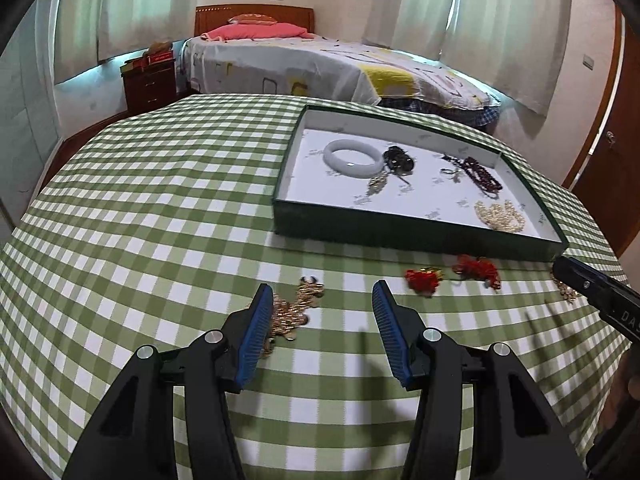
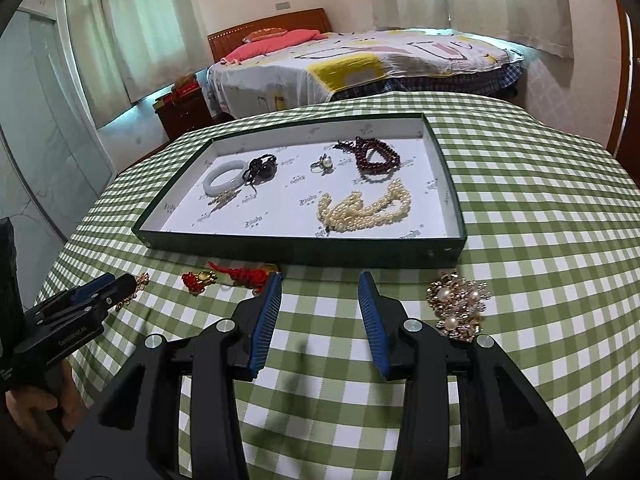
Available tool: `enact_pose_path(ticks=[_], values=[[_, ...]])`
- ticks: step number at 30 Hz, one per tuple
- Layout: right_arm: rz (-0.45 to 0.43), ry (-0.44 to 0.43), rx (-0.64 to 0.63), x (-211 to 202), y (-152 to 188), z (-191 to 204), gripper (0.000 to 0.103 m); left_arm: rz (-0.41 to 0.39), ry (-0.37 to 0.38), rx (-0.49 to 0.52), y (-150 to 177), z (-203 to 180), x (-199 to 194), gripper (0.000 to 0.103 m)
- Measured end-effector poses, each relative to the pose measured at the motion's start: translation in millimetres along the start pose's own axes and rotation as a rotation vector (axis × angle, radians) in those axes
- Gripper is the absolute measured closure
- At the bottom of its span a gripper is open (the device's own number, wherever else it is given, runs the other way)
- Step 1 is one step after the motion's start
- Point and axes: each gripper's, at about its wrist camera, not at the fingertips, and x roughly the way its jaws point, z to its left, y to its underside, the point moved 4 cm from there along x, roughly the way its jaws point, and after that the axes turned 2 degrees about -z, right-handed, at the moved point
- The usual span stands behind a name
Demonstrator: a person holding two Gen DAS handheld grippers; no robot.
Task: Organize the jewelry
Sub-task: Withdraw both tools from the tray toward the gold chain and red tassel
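My left gripper [image 1: 322, 298] is open just above the green checked tablecloth [image 1: 160, 220]. A gold chain piece [image 1: 298, 310] lies on the cloth against its left finger [image 1: 260, 320], not gripped. Two red knotted ornaments [image 1: 422, 278] [image 1: 478, 270] lie in front of the green tray [image 1: 400, 236]. My right gripper [image 2: 320, 280] is also open over bare cloth, with nothing between its fingers. A gold and pearl brooch [image 2: 460, 304] rests to its right. The tray [image 2: 300, 246] holds a white bangle [image 2: 224, 178], black beads [image 2: 262, 168], a pearl ring [image 2: 324, 164], dark red beads [image 2: 376, 158] and a pearl necklace [image 2: 364, 208].
In the right wrist view the left gripper [image 2: 120, 282] comes in from the left edge, with a hand [image 2: 36, 404] on its handle. Behind the table are a bed [image 2: 360, 68], a dark nightstand [image 2: 184, 114] and curtains. The table's edge curves off on both sides.
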Motion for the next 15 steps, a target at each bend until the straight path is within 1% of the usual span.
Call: enact_pose_path(ticks=[8, 15], values=[[0.018, -0.010, -0.002, 9, 3, 3, 0.064, 0.036, -0.009, -0.011, 2, 15, 14, 0.052], [0.024, -0.012, 0.000, 11, 4, 4, 0.064, 0.045, -0.012, -0.027, 2, 22, 12, 0.052]])
